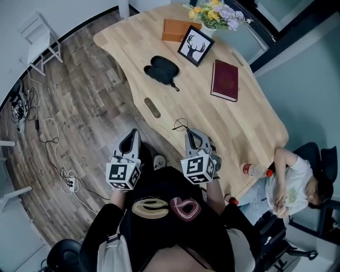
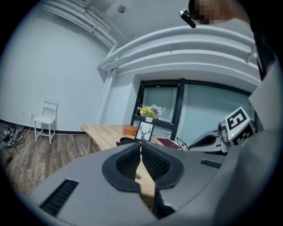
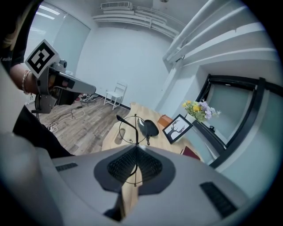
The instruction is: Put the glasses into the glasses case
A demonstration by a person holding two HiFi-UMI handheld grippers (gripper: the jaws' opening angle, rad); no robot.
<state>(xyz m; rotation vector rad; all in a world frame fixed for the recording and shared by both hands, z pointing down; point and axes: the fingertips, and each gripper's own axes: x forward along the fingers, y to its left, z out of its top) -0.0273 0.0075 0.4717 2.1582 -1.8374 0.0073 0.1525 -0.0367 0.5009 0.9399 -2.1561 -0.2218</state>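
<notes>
The black glasses case [image 1: 161, 70] lies open on the wooden table [image 1: 244, 119], well beyond both grippers; it also shows in the right gripper view, case [image 3: 149, 128], and the left gripper view, case [image 2: 126, 141]. Thin dark-framed glasses [image 1: 181, 126] are pinched in my right gripper [image 1: 189, 132], held above the table's near edge. In the right gripper view the glasses [image 3: 128, 129] stick up out of the shut right gripper [image 3: 136, 148]. My left gripper [image 1: 130, 139] hangs over the floor left of the table, shut with nothing in it, left gripper [image 2: 141, 145].
On the table stand a deer picture frame [image 1: 195, 45], a dark red book [image 1: 225, 79], a brown box [image 1: 179, 30] and flowers [image 1: 218, 11]. A person sits at the right [image 1: 297, 180]. A white chair [image 1: 40, 37] and cables [image 1: 53, 154] are on the floor.
</notes>
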